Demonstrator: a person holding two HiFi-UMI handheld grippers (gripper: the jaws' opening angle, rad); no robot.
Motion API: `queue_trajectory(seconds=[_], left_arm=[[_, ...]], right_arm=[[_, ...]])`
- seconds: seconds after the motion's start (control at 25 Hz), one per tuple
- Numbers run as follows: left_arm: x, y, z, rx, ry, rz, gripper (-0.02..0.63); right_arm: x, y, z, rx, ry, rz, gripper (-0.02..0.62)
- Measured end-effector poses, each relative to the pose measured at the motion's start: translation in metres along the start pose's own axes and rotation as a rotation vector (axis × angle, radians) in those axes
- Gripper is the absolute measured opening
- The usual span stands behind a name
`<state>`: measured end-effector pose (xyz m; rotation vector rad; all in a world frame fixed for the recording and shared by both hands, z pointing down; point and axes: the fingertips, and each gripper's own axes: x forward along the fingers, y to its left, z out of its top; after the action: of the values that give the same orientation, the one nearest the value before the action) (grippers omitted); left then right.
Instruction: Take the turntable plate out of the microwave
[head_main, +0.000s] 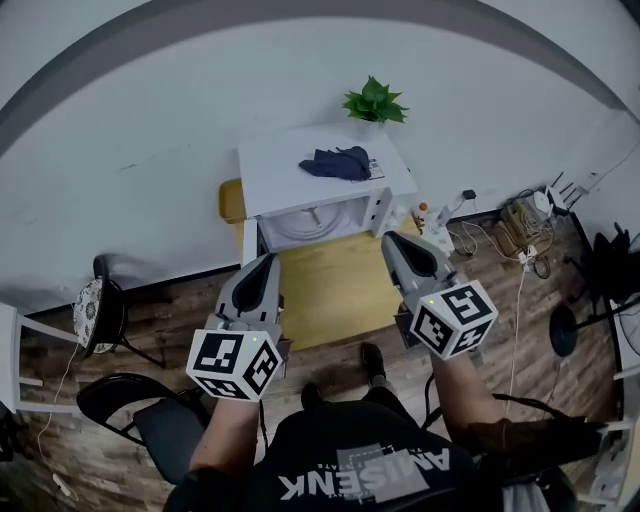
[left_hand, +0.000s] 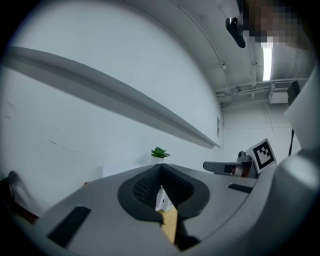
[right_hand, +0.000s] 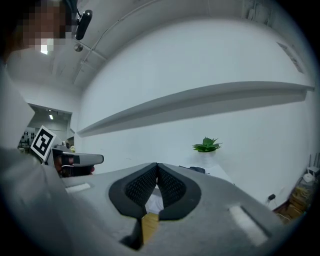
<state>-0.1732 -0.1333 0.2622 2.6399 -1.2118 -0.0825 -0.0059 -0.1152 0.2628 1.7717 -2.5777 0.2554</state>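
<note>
In the head view a white microwave stands at the far end of a yellow wooden table. Its front is open, and the pale round turntable plate shows inside the cavity. My left gripper and right gripper are held level over the table's near part, short of the microwave, one to each side. Both are shut with nothing between the pads. In the left gripper view the closed jaws hide most of the microwave. The right gripper view shows the same past its shut jaws.
A dark blue cloth lies on the microwave, with a green potted plant behind it by the white wall. A round-seated stool and a black chair stand at the left. Cables and small bottles crowd the floor at the right.
</note>
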Motion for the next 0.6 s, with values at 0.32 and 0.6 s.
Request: queue_trajectory(seconds=[0.32, 0.6], left_arm=[[0.045, -0.005, 0.002, 0.007, -0.006, 0.148, 0.002], [0.083, -0.015, 0.003, 0.009, -0.031, 0.274, 0.002]], right_arm=[[0.045, -0.052, 0.010, -0.006, 0.014, 0.155, 0.006], [0.073, -0.093, 0.024, -0.027, 0.005, 0.305, 0.006]])
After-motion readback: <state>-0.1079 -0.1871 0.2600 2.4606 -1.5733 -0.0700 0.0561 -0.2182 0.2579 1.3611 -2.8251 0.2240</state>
